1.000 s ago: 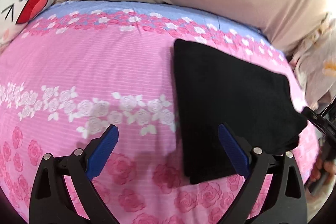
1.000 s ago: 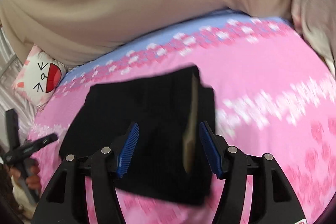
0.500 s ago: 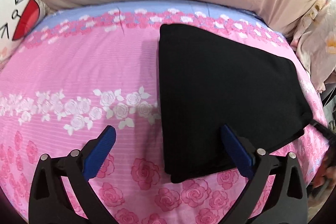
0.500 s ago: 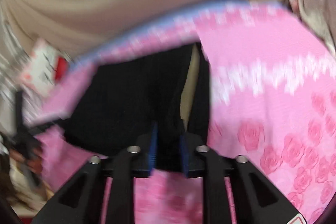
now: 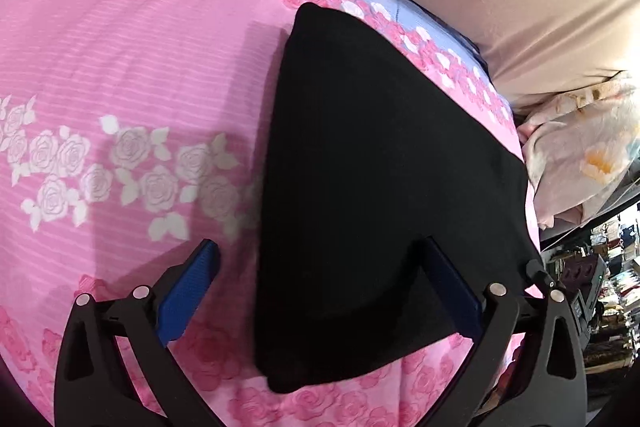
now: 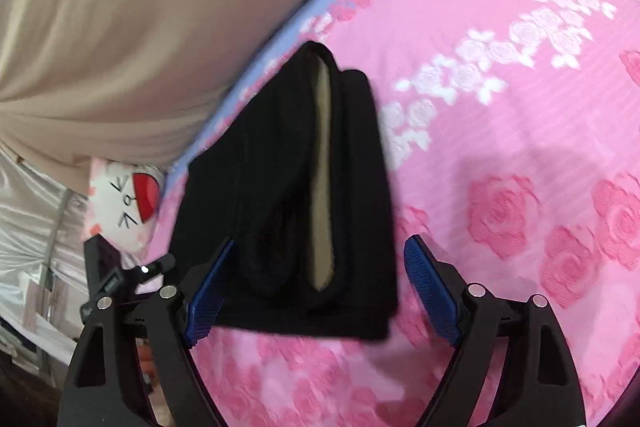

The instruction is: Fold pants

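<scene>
Half a second ago the right gripper (image 6: 316, 287) was pinched nearly shut at the near edge of the black pants (image 6: 288, 187); now its blue pads (image 6: 430, 291) stand wide apart, one on each side of the bundle and gripping nothing. The left wrist view has also swung, so the garment sits more to the right of that frame than before.

The pants (image 5: 380, 195) lie folded into a compact stack on the pink rose-print bedspread (image 5: 120, 87), toward its far side, close to the blue band along the sheet's far edge. From the right wrist camera the stacked layers show end-on, with a tan strip (image 6: 322, 179) (a lining or a label, I cannot tell which) running lengthwise between the black folds. The near edge of the bundle is blurred in that view.

The left gripper (image 5: 320, 291) is released as well, fingers spread: its left pad (image 5: 188, 299) is over bare bedspread, its right pad over the near part of the pants.

Beyond the sheet's far edge rises a large beige cushion (image 6: 140, 27). A white cartoon-face pillow (image 6: 124, 203) with a red mouth lies at the left end of the bed, and a pale floral cloth (image 5: 580, 155) is bunched at the right end.
</scene>
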Action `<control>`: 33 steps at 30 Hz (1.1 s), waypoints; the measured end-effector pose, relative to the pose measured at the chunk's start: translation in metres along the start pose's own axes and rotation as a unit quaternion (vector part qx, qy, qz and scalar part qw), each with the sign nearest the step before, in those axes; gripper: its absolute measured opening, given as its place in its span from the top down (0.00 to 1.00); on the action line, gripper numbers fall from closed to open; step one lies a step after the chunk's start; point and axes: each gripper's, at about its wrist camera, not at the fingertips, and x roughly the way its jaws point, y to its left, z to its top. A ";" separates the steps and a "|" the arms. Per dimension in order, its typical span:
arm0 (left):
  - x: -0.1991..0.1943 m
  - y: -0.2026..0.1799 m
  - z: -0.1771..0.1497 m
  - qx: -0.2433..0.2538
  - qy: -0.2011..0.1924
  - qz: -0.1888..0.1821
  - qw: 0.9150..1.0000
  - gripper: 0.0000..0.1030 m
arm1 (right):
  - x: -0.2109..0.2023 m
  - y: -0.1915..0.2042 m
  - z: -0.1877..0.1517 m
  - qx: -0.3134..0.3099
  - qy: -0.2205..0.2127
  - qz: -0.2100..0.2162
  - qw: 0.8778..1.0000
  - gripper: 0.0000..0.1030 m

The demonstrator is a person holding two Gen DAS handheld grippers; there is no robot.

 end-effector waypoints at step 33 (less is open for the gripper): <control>-0.012 -0.044 -0.002 0.060 -0.076 0.059 0.994 0.66 | 0.011 0.048 0.003 -0.082 -0.053 -0.014 0.995 0.63</control>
